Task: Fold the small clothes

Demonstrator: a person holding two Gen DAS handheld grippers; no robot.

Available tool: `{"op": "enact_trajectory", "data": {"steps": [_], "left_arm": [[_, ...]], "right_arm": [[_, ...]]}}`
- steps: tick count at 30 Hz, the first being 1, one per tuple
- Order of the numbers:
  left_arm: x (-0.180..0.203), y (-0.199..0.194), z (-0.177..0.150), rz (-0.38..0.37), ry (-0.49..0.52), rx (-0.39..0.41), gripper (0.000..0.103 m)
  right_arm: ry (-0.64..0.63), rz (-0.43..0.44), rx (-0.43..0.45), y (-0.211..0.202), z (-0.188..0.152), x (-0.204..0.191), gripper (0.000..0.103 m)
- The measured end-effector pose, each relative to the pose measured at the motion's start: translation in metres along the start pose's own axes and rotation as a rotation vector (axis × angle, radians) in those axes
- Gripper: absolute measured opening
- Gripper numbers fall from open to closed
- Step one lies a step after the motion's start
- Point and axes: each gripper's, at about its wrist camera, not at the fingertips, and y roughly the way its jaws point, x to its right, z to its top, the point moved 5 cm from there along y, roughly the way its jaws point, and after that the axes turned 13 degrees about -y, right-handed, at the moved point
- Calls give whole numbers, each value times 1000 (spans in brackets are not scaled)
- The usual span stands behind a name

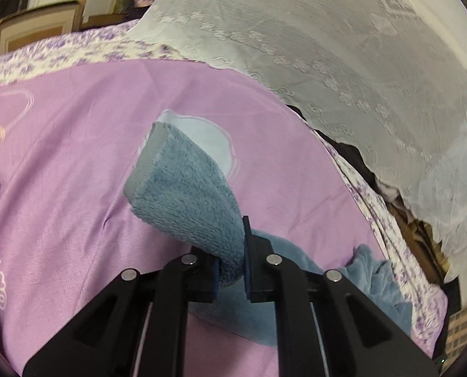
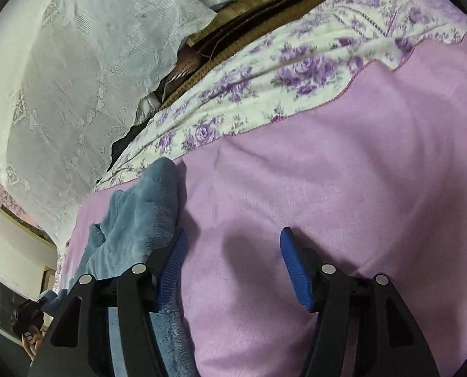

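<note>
blue fleece garment (image 1: 189, 194), soft, light and limp, lying on the lilac bedspread (image 1: 76, 188), one grey-trimmed end lifted and pinched in the left gripper (image 1: 231, 270); right gripper (image 2: 233, 270) held wide apart, empty, beside it; best taken by hemmed edges.

You've got 1 blue fleece garment (image 1: 186, 194) in view, w/ 1 grey-trimmed end sticking up. 2 grippers total: 1 left gripper (image 1: 231, 260), clamped on that garment, & 1 right gripper (image 2: 233, 267), fingers spread w/ nothing between, 2 blue pads (image 2: 296, 270) showing. Under it all: 1 lilac blanket (image 1: 76, 172), 1 purple-floral sheet (image 2: 249, 94), 1 white lace cloth (image 1: 343, 47). Approx. 2 heart outlines on the blanket. Further back: 2 wooden frames (image 1: 35, 28), blurry.
</note>
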Motion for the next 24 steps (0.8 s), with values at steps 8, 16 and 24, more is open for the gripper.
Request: {"op": "enact_trajectory", "data": {"steps": [8, 16, 24], "left_arm": [[56, -23, -28, -4, 129, 30, 10], [117, -50, -67, -16, 274, 66, 10], [169, -56, -97, -22, 364, 89, 10]], "right_arm": [[-243, 76, 34, -10, -4, -48, 65], [-417, 193, 16, -35, -27, -101, 72], [-515, 173, 16, -64, -67, -109, 72]]}}
